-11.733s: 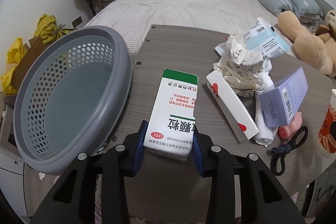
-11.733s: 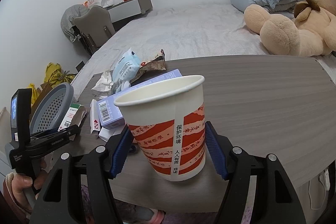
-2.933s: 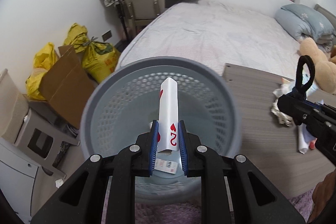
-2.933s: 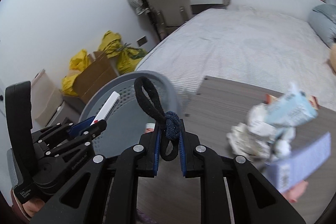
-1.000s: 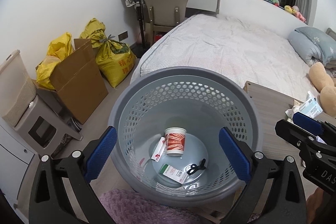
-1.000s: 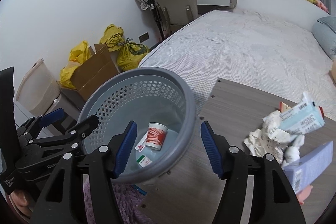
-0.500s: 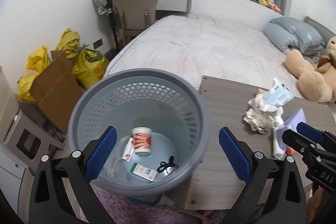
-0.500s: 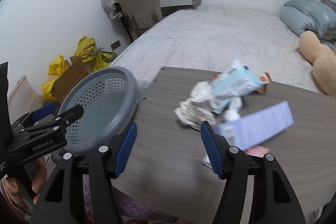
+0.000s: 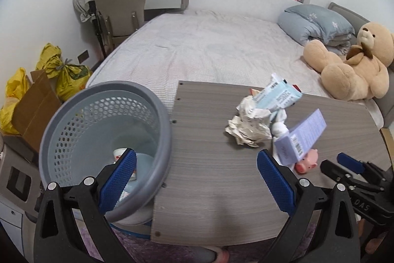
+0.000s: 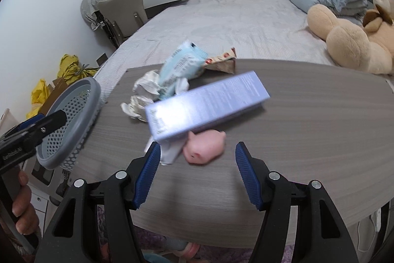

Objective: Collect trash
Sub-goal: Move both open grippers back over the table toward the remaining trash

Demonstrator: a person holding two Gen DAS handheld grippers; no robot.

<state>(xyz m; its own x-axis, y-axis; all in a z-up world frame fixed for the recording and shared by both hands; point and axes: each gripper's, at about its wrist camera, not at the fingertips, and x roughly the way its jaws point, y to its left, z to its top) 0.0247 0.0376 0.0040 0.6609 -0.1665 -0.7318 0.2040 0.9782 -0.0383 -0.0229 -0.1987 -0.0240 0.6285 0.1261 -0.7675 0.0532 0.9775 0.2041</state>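
A grey perforated basket [image 9: 73, 120] stands at the table's left edge, with a paper cup [image 9: 119, 153] and other trash inside. On the table lie crumpled paper [image 9: 246, 125], a light blue packet [image 9: 278, 95], a lavender box [image 9: 303, 134] and a pink pig toy [image 9: 306, 165]. My left gripper [image 9: 197, 181] is open and empty over the table's near edge. My right gripper [image 10: 198, 166] is open and empty, its jaws either side of the pink pig toy [image 10: 204, 144], just below the lavender box [image 10: 204, 105]. A white tube [image 10: 170, 152] lies by its left finger.
The wooden table [image 9: 221, 189] has a bed [image 9: 209, 48] behind it with a teddy bear [image 9: 352, 73] and a pillow. A chair [image 9: 118, 11], yellow bags [image 9: 61, 70] and a cardboard box [image 9: 32, 110] stand at the left. A patterned wrapper [image 10: 221, 63] lies at the table's far edge.
Both grippers have swung right, from over the basket to over the table. The right gripper has come close to the pink pig toy and lavender box. Both stay open.
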